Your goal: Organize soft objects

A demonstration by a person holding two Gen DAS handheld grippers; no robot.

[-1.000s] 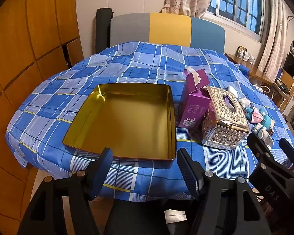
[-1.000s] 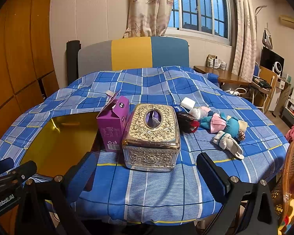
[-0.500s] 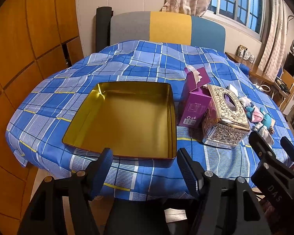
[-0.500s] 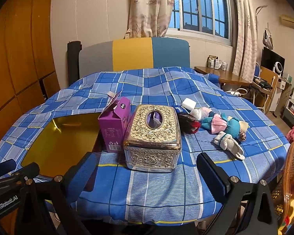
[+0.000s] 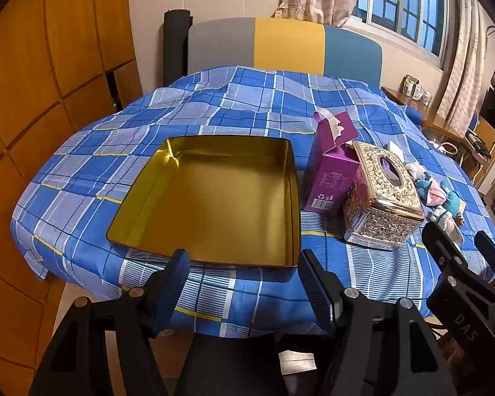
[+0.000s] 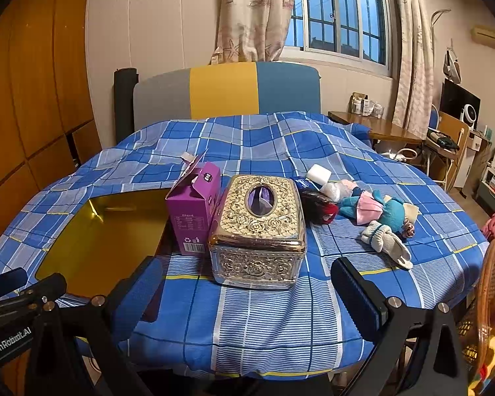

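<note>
lying on the blue plaid tablecloth (image 6: pixel 267 310): blue-and-pink plush doll (image 6: pixel 373 208), right of the ornate gold tissue box (image 6: pixel 259 227); purple carton (image 6: pixel 194 208); shallow gold metal tin (image 5: pixel 214 198). left claw (image 5: pixel 244 283) and right claw (image 6: pixel 247 293) both spread apart, holding nothing, at the table's near edge.

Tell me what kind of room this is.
Most likely a lived-in home room, perhaps a living or dining area: a table under a blue plaid cloth, a curtained window, and a side desk with clutter.
</note>
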